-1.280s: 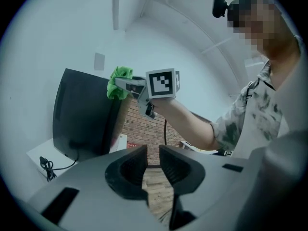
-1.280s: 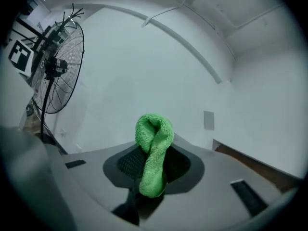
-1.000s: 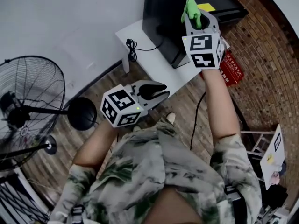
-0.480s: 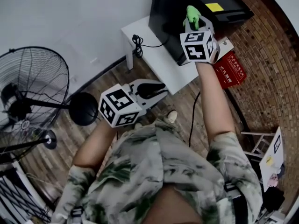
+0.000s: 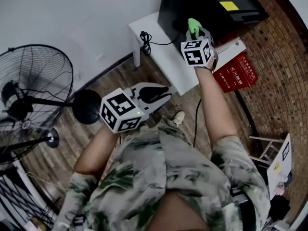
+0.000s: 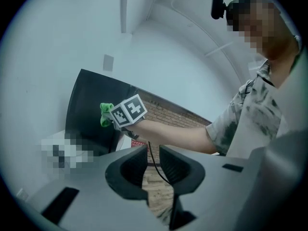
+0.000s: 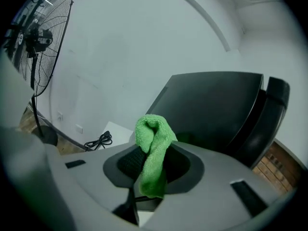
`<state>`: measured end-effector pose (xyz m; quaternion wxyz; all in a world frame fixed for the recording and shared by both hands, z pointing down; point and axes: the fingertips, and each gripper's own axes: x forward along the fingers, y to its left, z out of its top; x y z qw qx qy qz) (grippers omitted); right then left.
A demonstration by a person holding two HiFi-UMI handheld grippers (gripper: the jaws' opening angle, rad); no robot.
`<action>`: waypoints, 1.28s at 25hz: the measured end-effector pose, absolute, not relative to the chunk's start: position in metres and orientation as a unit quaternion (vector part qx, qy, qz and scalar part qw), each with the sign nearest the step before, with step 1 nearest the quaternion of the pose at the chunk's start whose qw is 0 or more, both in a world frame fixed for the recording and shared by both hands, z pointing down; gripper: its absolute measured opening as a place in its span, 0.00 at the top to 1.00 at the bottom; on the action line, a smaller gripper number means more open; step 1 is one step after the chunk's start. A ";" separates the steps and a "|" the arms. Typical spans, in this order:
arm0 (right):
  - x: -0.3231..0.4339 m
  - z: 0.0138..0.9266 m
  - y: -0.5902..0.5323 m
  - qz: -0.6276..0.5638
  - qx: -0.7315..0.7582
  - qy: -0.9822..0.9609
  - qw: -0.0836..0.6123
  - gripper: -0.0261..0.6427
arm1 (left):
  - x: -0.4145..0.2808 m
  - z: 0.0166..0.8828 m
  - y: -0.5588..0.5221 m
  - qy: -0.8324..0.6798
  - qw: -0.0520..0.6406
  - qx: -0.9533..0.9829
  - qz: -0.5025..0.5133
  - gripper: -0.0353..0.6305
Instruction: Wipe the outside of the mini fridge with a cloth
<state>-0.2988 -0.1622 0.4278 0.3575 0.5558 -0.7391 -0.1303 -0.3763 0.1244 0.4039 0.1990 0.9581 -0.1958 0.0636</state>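
The black mini fridge [image 5: 211, 6] stands on a small white table [image 5: 166, 57], filling its far right part and coming close to its near edge. If the wiping push runs sideways or away from the person, the fridge could slide or rock on the smooth top, because nothing braces it.

The floor fan [image 5: 33, 95] stands well off to the left and poses no risk.

The left gripper [image 5: 166, 94] hangs low over the floor, short of the table's near edge. Its jaws are slightly parted with nothing between them, so it gives the fridge no support.

The right gripper [image 5: 195, 32] reaches out to the fridge's near face. Its jaws are pinched on a green cloth [image 5: 193, 25]. Only a short folded tuft of cloth stands beyond the tips, and the rest hangs down inside the jaws. I cannot tell whether the tuft touches the panel yet.

That short tuft looks like the main hazard. If the gripper presses in too far or tilts, the hard jaw tips could meet the glossy panel instead of the cloth and scuff it. Drag across the panel could also tug the cloth out of the pinch.

A coiled power cord [image 5: 144, 38] lies at the table's left corner. A low sweep round that side could snag it.
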 end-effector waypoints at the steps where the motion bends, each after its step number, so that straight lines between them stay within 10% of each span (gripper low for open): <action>1: -0.299 0.437 -0.163 -0.126 0.554 -0.739 0.362 0.79 | -0.377 0.405 0.124 -0.196 0.201 0.958 0.064 0.83; 18: -0.294 0.588 -0.168 -0.073 0.495 -0.732 0.463 0.79 | -0.394 0.424 0.123 -0.205 0.221 0.951 0.072 0.83; 32: -0.344 0.380 -0.160 -0.190 0.529 -0.755 0.336 0.79 | -0.381 0.409 0.131 -0.183 0.208 0.959 0.058 0.83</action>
